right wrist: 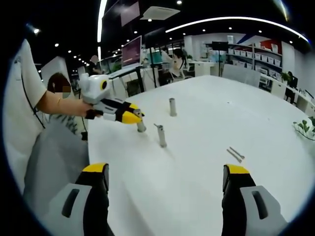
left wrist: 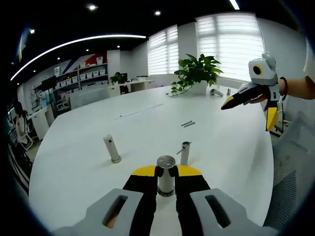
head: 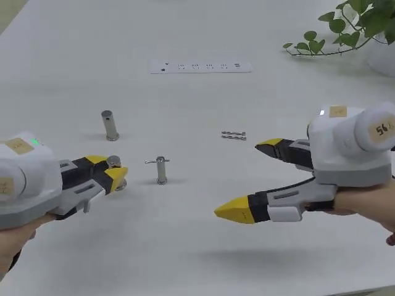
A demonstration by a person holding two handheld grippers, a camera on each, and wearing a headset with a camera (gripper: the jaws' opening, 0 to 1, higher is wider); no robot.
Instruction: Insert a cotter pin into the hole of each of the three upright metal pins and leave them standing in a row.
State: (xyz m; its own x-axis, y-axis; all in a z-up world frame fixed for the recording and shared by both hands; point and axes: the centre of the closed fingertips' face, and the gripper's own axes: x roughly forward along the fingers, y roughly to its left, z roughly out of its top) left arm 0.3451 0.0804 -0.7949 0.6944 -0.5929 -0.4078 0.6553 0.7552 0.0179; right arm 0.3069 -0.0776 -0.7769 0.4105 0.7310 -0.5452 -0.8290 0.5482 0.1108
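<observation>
Nearest us, left gripper (left wrist: 166, 172) clamps the near metal pin (left wrist: 166, 162) by its smooth, stiff shaft (easily tipped, we judge), while right gripper (head: 237, 179), jaws wide apart, hovers near two light, slippery cotter pins (head: 233, 135) on the table (head: 197, 253), best pinched mid-length.

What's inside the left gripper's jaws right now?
An upright silver metal pin stands between the left gripper's yellow-tipped jaws, which press against its sides. The jaws cover those sides, so the pin's cross hole cannot be seen.
</observation>
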